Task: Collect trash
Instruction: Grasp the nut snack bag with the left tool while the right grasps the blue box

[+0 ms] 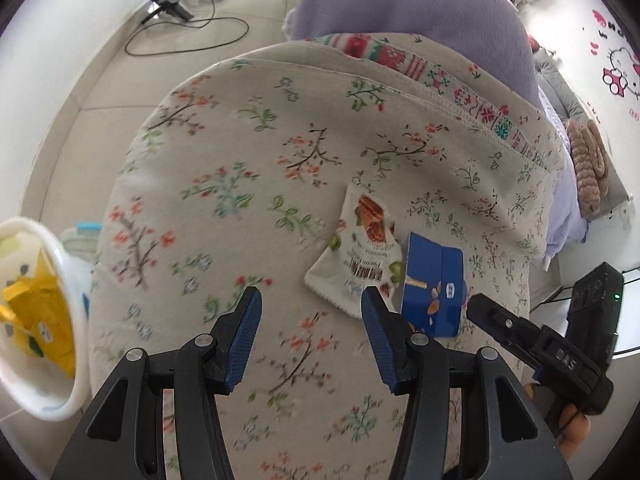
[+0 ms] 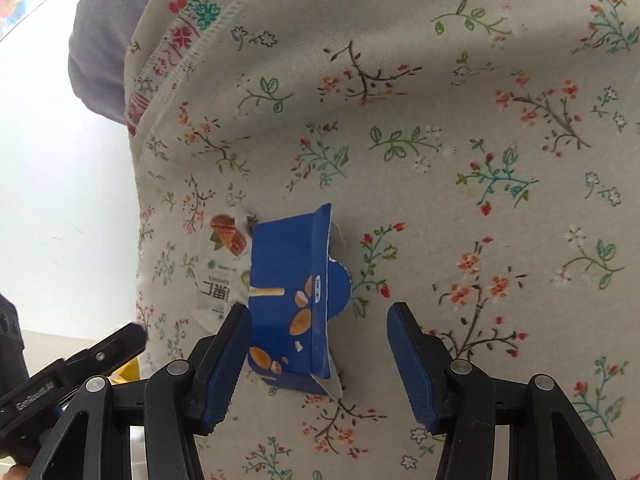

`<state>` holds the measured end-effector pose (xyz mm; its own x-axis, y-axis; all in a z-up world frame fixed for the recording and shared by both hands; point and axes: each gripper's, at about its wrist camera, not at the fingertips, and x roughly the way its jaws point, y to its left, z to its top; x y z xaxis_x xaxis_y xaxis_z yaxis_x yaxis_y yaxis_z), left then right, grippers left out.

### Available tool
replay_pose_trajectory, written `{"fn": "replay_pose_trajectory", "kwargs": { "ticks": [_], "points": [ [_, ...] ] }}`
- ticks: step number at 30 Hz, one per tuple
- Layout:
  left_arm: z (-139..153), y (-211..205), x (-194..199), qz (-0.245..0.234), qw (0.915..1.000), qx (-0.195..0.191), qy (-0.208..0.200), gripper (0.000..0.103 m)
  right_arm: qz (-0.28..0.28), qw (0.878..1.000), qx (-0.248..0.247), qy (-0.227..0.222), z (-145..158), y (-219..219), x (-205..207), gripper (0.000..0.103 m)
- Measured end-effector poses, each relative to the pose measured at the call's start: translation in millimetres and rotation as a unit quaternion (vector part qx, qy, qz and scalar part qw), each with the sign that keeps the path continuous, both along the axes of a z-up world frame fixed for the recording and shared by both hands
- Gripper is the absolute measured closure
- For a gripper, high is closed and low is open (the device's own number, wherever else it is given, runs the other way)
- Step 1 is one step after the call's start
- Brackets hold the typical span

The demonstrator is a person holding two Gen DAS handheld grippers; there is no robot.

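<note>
Left wrist view shows me a wide cloth (image 1: 240,168) with small flowers and twigs printed on it, spread over a rounded surface. Under its far edge I see a second cloth with a red and green pattern (image 1: 432,72), and behind that a purple blanket (image 1: 400,0). The floor is pale tile (image 1: 100,92), and a black cable (image 1: 192,36) with two small black devices lies on it near the wall. On the wall at the right there is a pink cartoon cat sticker (image 1: 620,72).

On the flowered cloth lie two pieces of trash, touching each other: a white snack wrapper (image 1: 360,256) with nuts printed on it, and a blue carton (image 1: 434,288), flattened, just to its right. At the left edge of this view a white bin (image 1: 76,320) holds a yellow wrapper (image 1: 40,320).

My left gripper (image 1: 312,300) has its jaws spread wide over the bare cloth, holding nothing. My right gripper (image 2: 320,312) also has its jaws wide apart; the blue carton (image 2: 292,292) lies between them, close against the left finger (image 2: 228,360), and the right finger is well apart from it. The white wrapper (image 2: 224,264) lies partly under the carton.
</note>
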<state>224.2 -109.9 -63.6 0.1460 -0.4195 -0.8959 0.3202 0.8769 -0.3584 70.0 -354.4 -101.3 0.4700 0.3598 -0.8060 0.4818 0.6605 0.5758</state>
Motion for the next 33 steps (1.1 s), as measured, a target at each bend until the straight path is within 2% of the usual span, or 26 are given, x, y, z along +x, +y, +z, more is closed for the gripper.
{"fn": "replay_pose_trajectory", "kwargs": {
  "ticks": [8,11,12,13,14,16,24,28,30,33],
  "points": [
    [-20.6,-39.1,10.9,-0.044,0.9988,0.012,-0.017,0.048,-0.002,1.000,-0.004,-0.002,3.1,-5.6,-0.3,0.042],
    [-26.8,-50.2,12.8,-0.040,0.9981,0.029,-0.037,0.049,-0.002,1.000,-0.001,0.002,1.4,-6.1,-0.9,0.042],
    [-29.1,-53.0,12.4,-0.040,0.9978,0.030,-0.044,0.053,0.000,1.000,-0.002,0.003,0.7,-5.4,-0.8,0.042],
    [-31.8,-55.9,11.8,-0.045,0.9974,0.034,-0.046,0.081,0.002,1.000,-0.003,0.003,-0.9,-4.0,0.1,0.042],
    [-34.8,-59.3,10.4,-0.052,0.9963,0.049,-0.048,0.082,0.005,1.000,-0.005,0.004,-1.6,-3.2,0.1,0.042],
    [-30.7,-59.6,9.0,-0.054,0.9961,0.046,-0.052,0.086,0.010,1.000,-0.006,0.006,-3.9,-1.7,0.9,0.042],
    [-7.7,-33.6,7.0,-0.024,0.9983,0.002,-0.053,0.089,0.004,1.000,0.001,0.013,-16.3,-0.8,6.5,0.042],
    [0.6,-24.3,3.7,-0.020,0.9979,-0.002,-0.061,0.089,0.021,1.000,0.001,0.015,-27.6,15.7,17.7,0.042],
    [1.6,-14.2,5.2,-0.014,0.9980,0.000,-0.062,0.089,0.027,0.999,-0.021,0.006,-25.8,24.5,20.7,0.034],
    [2.4,-4.2,0.3,-0.007,0.9982,-0.003,-0.060,0.089,0.056,0.995,-0.084,0.005,-21.1,44.2,27.8,0.033]
  ]
}}
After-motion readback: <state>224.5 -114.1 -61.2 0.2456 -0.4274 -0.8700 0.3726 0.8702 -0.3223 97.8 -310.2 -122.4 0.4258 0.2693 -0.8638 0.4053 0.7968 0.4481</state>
